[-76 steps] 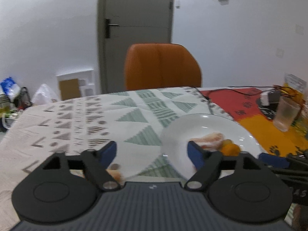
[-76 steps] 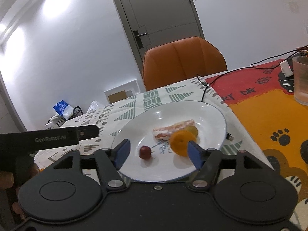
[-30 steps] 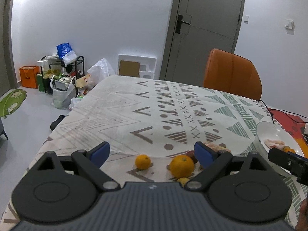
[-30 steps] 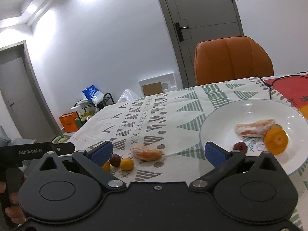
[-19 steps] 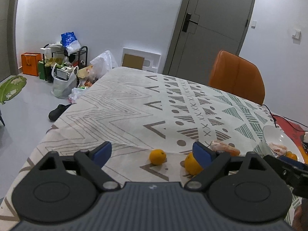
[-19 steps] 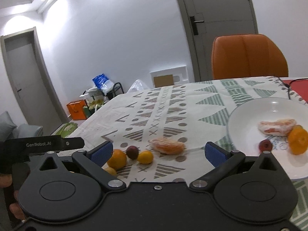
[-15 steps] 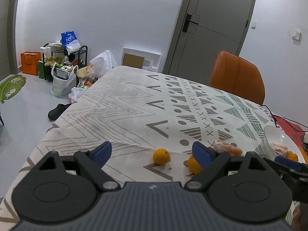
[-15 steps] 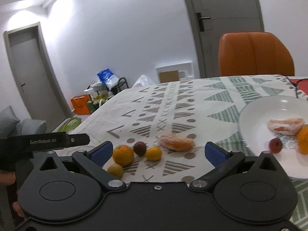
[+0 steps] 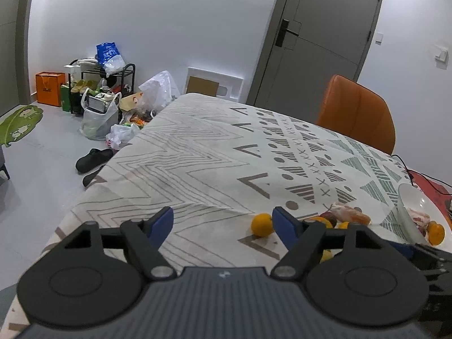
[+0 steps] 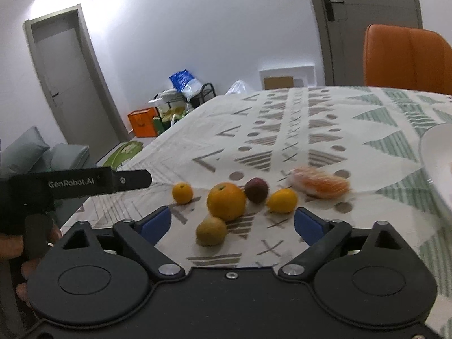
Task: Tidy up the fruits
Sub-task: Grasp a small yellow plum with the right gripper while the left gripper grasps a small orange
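Some fruit already lies in the plate (image 9: 406,197), but six pieces (image 10: 226,201) remain on the cloth just left of it. Both grippers, left (image 9: 223,223) and right (image 10: 231,223), gape empty, their jaws having just been narrowing, so most sorting seems left

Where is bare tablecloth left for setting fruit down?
Free: the tablecloth from the small orange out to its far and left edges. Crowded: the fruit cluster around the big orange, between there and the plate.

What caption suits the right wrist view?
Open right claw above loose fruit: large orange and dark plum on patterned tablecloth.
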`<action>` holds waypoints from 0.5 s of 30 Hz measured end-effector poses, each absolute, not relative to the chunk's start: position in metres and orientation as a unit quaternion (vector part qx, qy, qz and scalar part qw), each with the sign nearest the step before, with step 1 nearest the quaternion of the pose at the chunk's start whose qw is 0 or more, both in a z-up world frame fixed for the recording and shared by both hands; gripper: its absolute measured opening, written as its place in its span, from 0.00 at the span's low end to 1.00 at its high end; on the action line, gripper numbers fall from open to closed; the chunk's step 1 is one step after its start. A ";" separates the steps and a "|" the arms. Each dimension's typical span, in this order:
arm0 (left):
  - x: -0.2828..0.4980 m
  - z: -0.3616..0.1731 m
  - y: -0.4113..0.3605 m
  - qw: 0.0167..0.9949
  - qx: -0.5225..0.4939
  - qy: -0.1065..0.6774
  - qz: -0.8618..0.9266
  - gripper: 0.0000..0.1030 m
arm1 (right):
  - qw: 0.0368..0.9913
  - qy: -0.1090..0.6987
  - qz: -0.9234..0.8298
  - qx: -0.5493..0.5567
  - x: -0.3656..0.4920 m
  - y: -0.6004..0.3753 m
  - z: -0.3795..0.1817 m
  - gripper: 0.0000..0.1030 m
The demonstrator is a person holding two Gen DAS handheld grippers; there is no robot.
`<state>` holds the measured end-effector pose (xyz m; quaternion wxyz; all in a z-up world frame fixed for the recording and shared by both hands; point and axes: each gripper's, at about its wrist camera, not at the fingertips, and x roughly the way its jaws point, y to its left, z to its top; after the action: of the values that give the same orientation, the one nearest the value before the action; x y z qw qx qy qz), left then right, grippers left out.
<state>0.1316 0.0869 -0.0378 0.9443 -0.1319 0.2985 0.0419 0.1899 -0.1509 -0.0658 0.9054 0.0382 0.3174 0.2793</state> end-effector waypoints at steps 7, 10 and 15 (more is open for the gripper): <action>0.127 -0.037 0.096 0.944 -0.132 0.297 0.051 0.69 | 0.900 0.328 0.285 0.035 0.189 -0.139 -0.074 0.85; 0.125 -0.036 0.097 0.945 -0.129 0.296 0.052 0.69 | 0.898 0.331 0.290 0.034 0.190 -0.135 -0.077 0.78; 0.125 -0.036 0.097 0.945 -0.129 0.296 0.052 0.69 | 0.894 0.336 0.296 0.009 0.193 -0.129 -0.078 0.25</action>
<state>0.1249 0.0973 -0.0358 0.9449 -0.1286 0.2965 0.0517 0.1931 -0.1290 -0.0784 0.8940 0.0088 0.3364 0.2958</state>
